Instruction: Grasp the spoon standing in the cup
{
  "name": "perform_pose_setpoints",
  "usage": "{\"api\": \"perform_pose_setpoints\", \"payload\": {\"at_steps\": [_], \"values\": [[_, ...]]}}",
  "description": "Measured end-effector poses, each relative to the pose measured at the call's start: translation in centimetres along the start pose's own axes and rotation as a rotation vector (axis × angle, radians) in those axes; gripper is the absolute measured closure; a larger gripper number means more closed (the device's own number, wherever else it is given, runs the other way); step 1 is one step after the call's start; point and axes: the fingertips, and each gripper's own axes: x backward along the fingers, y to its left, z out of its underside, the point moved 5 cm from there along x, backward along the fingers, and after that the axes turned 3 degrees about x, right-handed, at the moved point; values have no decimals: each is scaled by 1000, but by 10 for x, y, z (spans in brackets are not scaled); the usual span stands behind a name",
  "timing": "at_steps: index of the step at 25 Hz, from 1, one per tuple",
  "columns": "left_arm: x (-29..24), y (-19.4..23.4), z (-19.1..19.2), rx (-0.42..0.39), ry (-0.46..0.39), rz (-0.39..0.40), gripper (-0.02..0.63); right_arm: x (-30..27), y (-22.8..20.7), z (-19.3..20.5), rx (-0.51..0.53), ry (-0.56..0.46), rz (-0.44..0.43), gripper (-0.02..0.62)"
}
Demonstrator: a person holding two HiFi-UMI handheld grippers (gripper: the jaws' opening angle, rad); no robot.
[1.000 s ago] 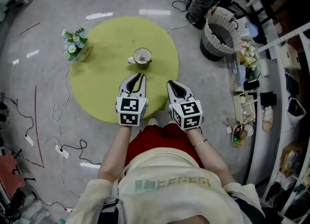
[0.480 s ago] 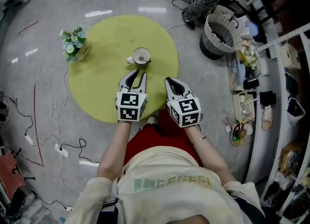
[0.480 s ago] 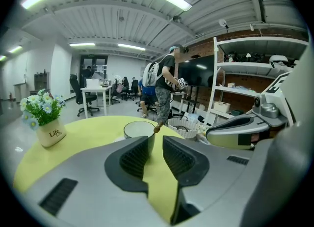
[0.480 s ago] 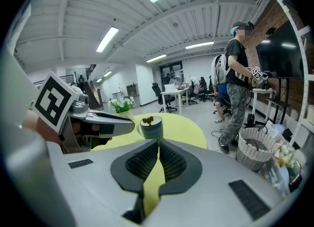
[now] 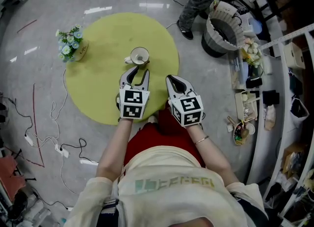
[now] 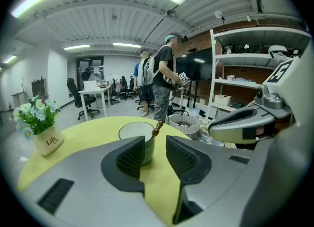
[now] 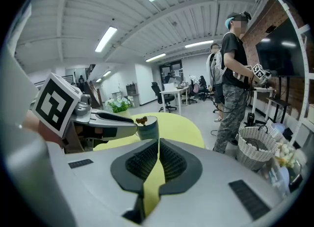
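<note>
The left hand-held gripper [image 5: 135,71] is released, jaws apart, just on the near side of the cup [image 5: 140,55] with the spoon [image 6: 158,128] on the yellow surface [image 5: 95,91]. The right hand-held gripper [image 5: 175,79] is clenched and empty.

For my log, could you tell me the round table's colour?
Yellow-green table; clearest in the head view.

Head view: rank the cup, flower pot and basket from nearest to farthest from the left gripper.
1. Cup: just ahead of the left gripper, mid-table.
2. Flower pot: at the left edge of the table.
3. Basket: off the table, far right.
</note>
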Motion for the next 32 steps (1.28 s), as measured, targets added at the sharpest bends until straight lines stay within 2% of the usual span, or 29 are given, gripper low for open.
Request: {"api": "perform_pose_setpoints", "payload": {"at_steps": [4,20,32], "values": [[-7,-1,-5,-26,0,-16,483,-3,-6,0,-3,2,0,557],[-34,-7,-14,-45,10,-30,484,-14,-27,4,-21,16,-23,557],[-39,-7,-21,-45,-7,-61,540,-20,-37,1,-13,21,-37,557]]}}
